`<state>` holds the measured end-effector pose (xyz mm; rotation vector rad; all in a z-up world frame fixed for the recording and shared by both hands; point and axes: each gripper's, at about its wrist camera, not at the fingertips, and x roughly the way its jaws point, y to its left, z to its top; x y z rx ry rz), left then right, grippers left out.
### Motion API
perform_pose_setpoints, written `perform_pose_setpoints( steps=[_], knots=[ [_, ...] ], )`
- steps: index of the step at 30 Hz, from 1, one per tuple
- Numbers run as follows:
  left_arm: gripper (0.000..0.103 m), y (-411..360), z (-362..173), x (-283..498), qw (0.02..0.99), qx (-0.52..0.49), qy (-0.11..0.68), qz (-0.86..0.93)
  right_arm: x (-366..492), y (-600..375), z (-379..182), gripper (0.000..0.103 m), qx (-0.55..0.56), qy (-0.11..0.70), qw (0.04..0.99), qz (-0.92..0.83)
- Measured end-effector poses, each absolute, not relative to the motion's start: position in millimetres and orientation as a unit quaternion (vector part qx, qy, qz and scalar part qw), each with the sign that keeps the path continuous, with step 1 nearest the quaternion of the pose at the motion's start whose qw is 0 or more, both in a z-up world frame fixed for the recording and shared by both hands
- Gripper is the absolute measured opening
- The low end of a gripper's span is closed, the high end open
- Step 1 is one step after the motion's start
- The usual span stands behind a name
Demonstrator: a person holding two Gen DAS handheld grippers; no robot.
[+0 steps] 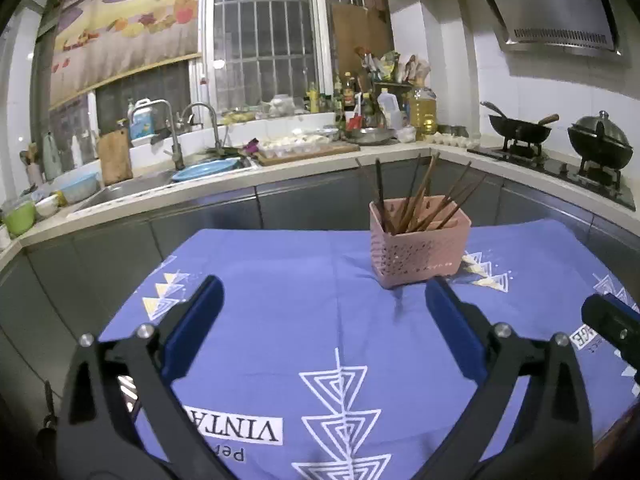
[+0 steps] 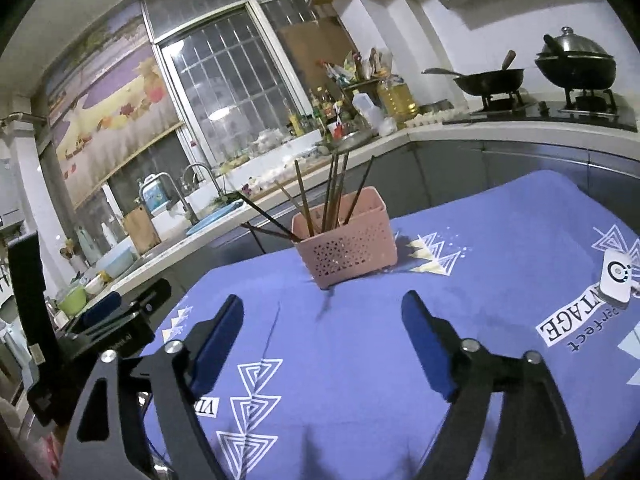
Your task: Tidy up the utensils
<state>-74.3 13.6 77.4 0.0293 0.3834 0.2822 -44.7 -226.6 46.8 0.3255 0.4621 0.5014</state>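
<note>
Pink basket [image 1: 420,246] holding brown chopsticks [image 1: 416,196], upright on blue cloth [image 1: 280,280]

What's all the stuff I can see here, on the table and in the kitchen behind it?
basket: one, pink, on the table, far side
chopsticks: a bundle, brown, standing in the basket
tablecloth: one, blue with white triangles, covering the table
small device: one, white, on the cloth's right edge
woks: two, black, on the stove, right
oil bottle: one, yellow, on the counter corner
sink basin: one, blue, at the sink, left
left claw: one, black with blue pads, open, empty
right claw: one, same colours, open, empty
</note>
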Motion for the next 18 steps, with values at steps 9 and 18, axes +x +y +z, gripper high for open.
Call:
perform_pose_setpoints(
  steps=[9,18],
  knots=[
    [0.097,16,79,-76,0.972,-0.003,0.199,0.121,-48,-228,49,0.086,0.161,0.218,0.934,0.232],
    [0.097,22,60,-60,0.964,-0.023,0.243,0.104,-40,-226,43,0.091,0.159,0.226,0.939,0.205]
  ],
)
